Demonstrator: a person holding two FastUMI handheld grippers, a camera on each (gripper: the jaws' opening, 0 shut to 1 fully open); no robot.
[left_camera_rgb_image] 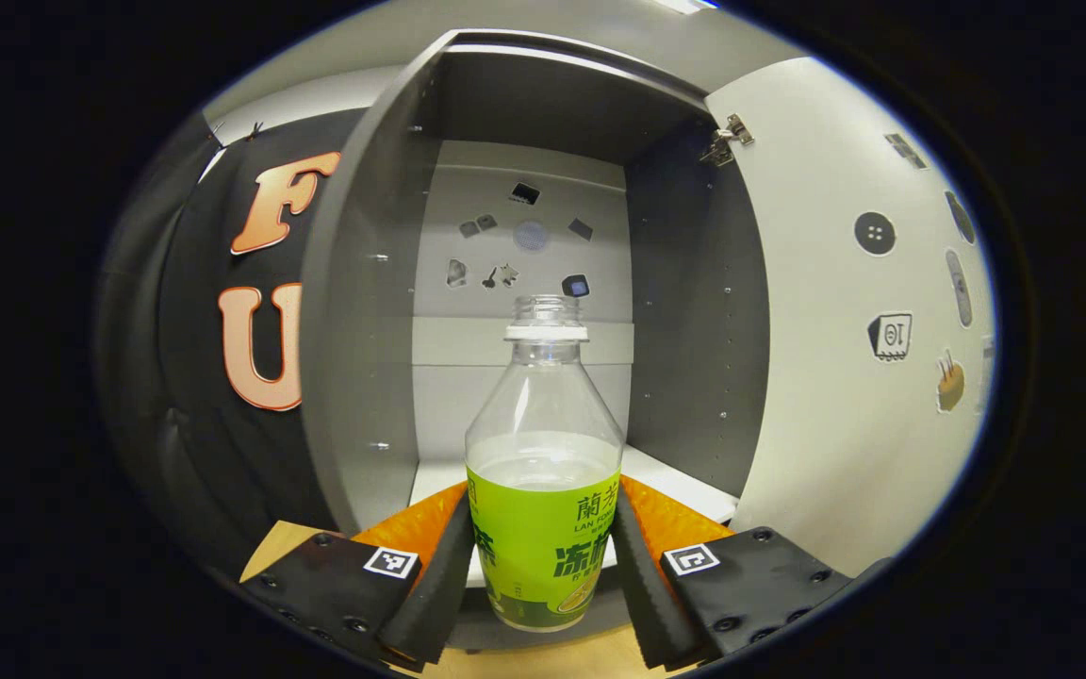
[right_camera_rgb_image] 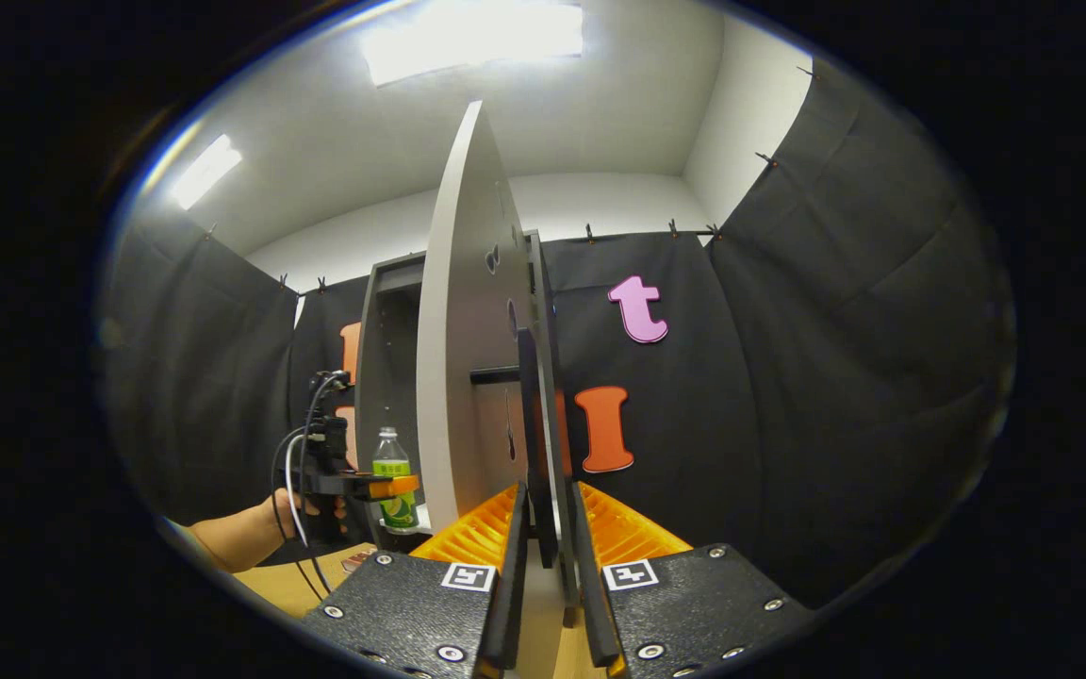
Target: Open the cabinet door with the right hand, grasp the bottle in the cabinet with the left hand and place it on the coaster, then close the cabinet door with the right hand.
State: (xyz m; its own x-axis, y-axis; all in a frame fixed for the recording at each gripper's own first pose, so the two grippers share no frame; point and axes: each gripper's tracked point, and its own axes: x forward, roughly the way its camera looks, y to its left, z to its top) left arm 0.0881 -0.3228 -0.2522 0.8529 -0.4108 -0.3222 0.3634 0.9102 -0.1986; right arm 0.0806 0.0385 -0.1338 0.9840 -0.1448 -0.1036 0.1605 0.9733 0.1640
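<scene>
A clear bottle [left_camera_rgb_image: 543, 471] with a green label and no cap stands upright between the fingers of my left gripper [left_camera_rgb_image: 543, 528], which is shut on its labelled lower half. The bottle is at the front edge of the open grey cabinet [left_camera_rgb_image: 373, 283], its base just above the white floor of the cabinet. The white door [left_camera_rgb_image: 835, 377] is swung out to the right. In the right gripper view the door [right_camera_rgb_image: 468, 377] is seen edge-on, and my right gripper [right_camera_rgb_image: 546, 509] is shut on its black vertical handle [right_camera_rgb_image: 534, 424]. Farther left, the left gripper [right_camera_rgb_image: 383, 486] holds the bottle [right_camera_rgb_image: 394, 476].
A wooden table [right_camera_rgb_image: 288, 585] lies under the cabinet, with a small flat brownish piece [right_camera_rgb_image: 359, 562] on it near the cabinet's front. A hand [right_camera_rgb_image: 251, 528] holds the left gripper, with cables trailing. Stickers dot the cabinet's back wall [left_camera_rgb_image: 524, 236] and the door's inner face.
</scene>
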